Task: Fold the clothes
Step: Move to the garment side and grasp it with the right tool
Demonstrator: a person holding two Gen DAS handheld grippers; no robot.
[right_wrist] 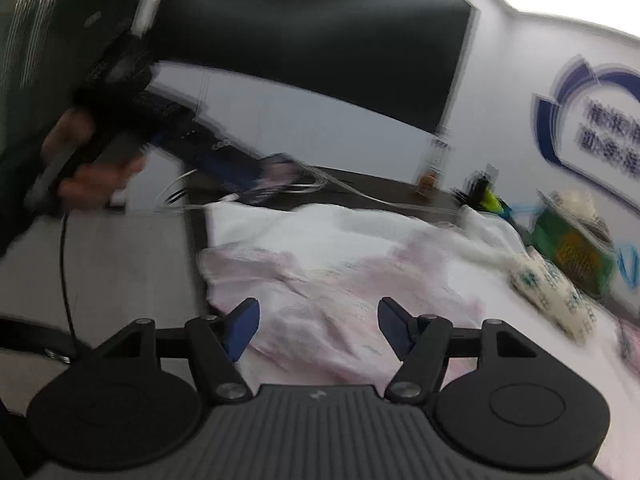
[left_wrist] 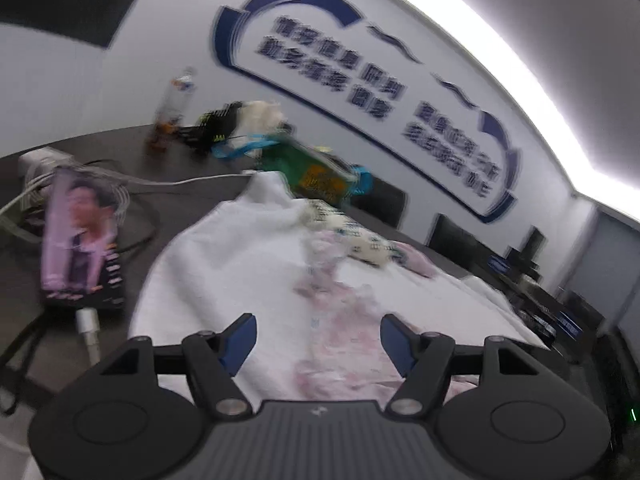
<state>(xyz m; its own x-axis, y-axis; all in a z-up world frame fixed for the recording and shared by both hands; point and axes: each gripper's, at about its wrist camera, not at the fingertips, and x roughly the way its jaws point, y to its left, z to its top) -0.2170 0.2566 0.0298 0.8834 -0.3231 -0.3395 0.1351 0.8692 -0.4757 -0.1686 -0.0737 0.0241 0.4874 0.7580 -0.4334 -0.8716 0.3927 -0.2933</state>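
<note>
Dark table [left_wrist: 188,200] holds everything. Close up, the left gripper [left_wrist: 318,334] and the right gripper [right_wrist: 319,322] both have their jaws apart, with nothing held. Under them lies the pink and white cloth [left_wrist: 340,312], on a white sheet [left_wrist: 224,256]. Beside it is a phone [left_wrist: 82,240] with wires. Farther back stand a bottle [left_wrist: 176,100] and a green bag [left_wrist: 316,168]. Last comes the wall sign [left_wrist: 360,92].

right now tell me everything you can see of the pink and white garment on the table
The pink and white garment is thin, soft-looking cloth, white with pale pink blotches, lying rumpled and loosely spread on a white sheet over the dark table. One edge is bunched into folds. A small patterned cloth lies beside it. Neither gripper touches it.
</note>
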